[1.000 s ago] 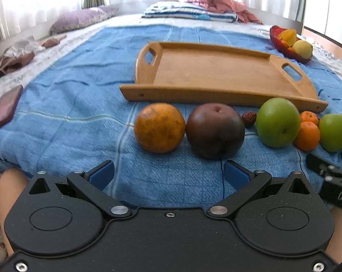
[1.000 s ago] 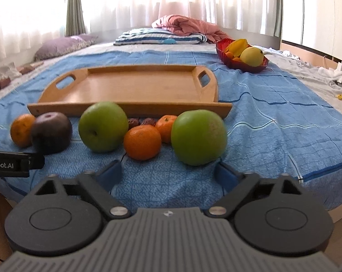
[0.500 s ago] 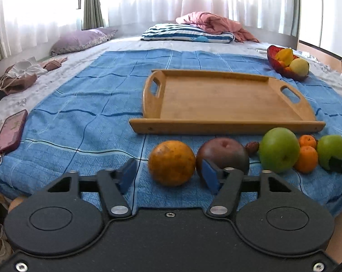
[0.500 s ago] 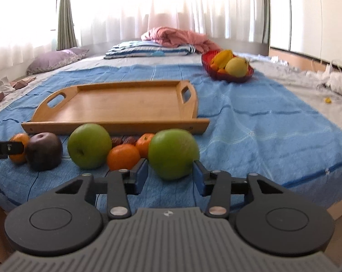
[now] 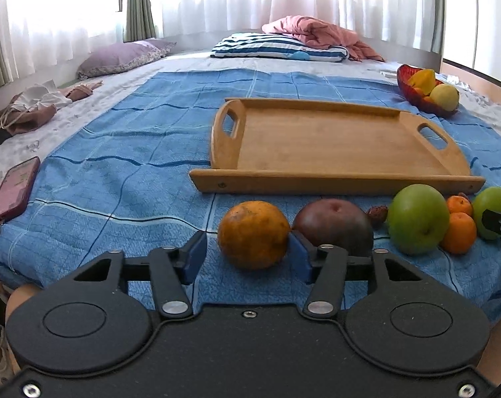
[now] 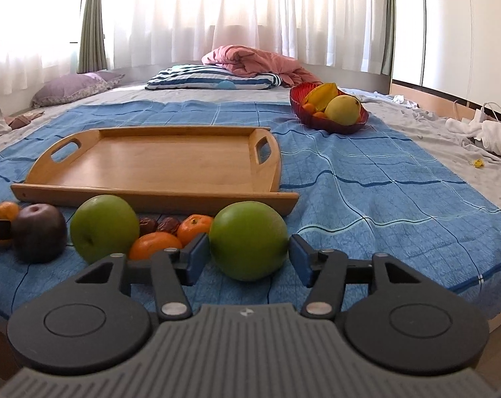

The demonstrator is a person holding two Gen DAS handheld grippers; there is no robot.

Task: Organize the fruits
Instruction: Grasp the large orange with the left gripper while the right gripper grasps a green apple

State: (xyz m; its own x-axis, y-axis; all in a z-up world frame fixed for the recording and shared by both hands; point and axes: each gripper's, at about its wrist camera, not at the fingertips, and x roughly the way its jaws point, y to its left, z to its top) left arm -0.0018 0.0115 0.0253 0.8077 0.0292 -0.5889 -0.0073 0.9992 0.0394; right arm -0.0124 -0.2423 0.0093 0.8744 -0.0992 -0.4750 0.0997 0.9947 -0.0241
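A row of fruit lies on the blue blanket in front of a bare wooden tray (image 5: 333,182). My left gripper (image 5: 247,258) has the large orange (image 5: 253,233) between its blue pads, with blanket showing beside the left pad. To the right lie a dark purple fruit (image 5: 333,224), a green apple (image 5: 418,219) and small mandarins (image 5: 459,232). My right gripper (image 6: 249,258) straddles the rightmost green apple (image 6: 249,240); its jaws are opening and the pads stand just off the skin. The tray's front rail (image 6: 151,195) is close behind.
A red bowl (image 6: 330,112) of yellow fruit sits at the back right. A pink phone (image 5: 15,187) lies at the blanket's left edge. Brown dates (image 6: 157,225) lie between the apples. Pillows and a pink quilt are at the head of the bed.
Both sets of jaws narrowed from wide around their fruit, the left around the orange, the right around the green apple. The right jaws have since widened a little.
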